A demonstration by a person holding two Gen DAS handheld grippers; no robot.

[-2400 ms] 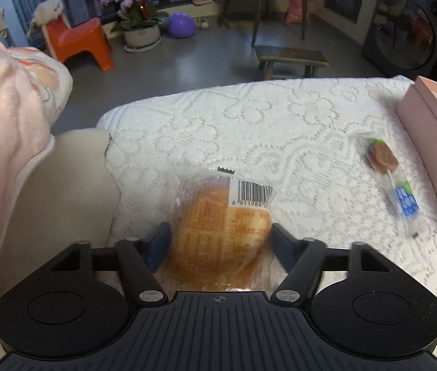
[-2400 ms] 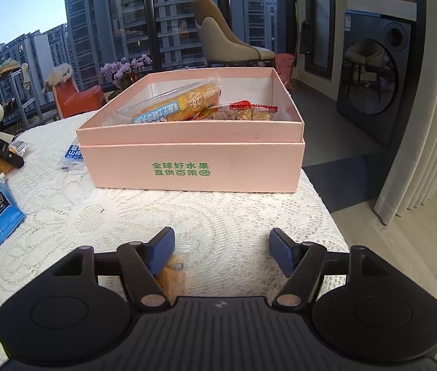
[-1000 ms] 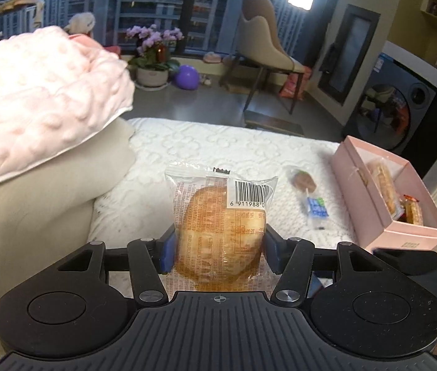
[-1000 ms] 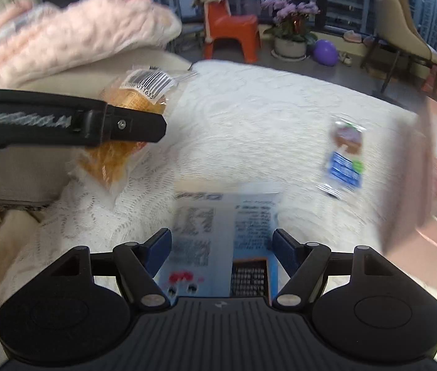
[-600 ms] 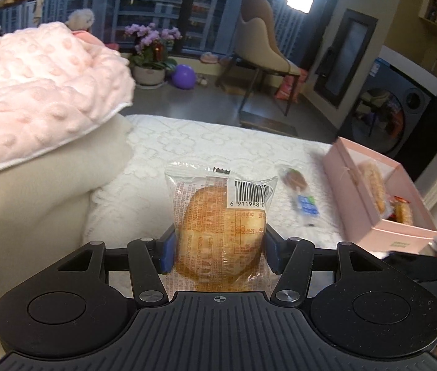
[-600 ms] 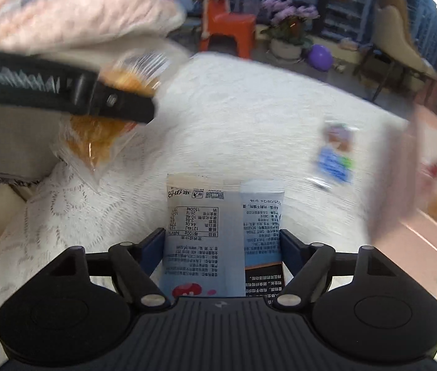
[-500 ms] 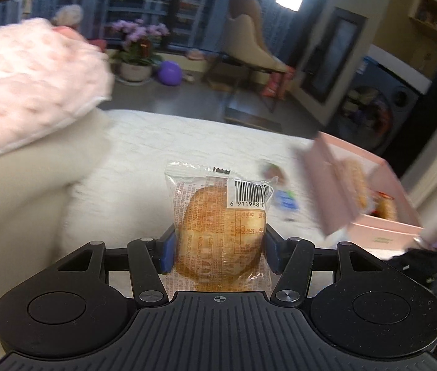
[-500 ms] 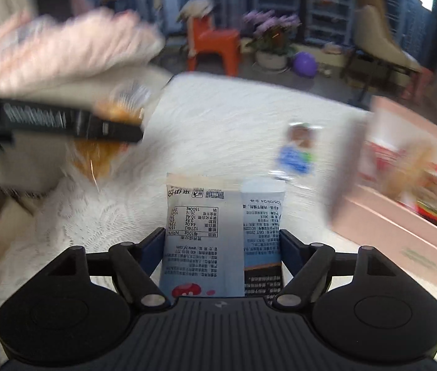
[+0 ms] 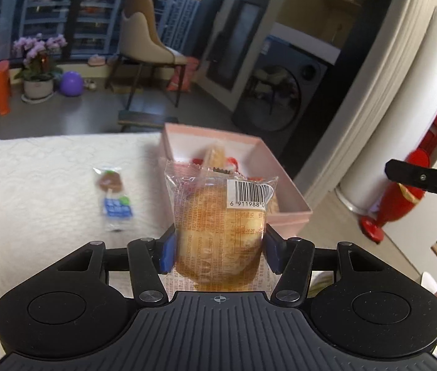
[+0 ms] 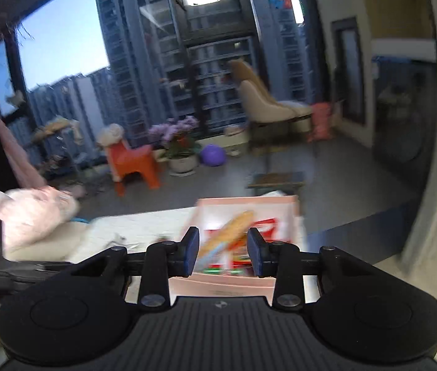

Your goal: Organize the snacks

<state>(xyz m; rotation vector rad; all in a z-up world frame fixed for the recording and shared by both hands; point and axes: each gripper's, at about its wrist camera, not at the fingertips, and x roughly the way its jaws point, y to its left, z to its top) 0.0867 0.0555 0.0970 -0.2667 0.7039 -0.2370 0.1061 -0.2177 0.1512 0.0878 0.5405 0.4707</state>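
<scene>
Clear-wrapped round golden cake (image 9: 220, 232) is clamped upright in the left tool (image 9: 219, 249), frame centre, before the pink cardboard box (image 9: 283, 216). Right tool (image 10: 223, 253), just narrowed, is seen empty and unclenched.

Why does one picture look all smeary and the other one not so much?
Right wrist view: the camera is swinging fast, so the pink box, the orange stool and the towers outside smear. Left wrist view: the wrapped cake looks sharp, its barcode readable, but the lollipop and the tablecloth look soft. Both views: the fisheye lens bends straight walls into curves.
</scene>
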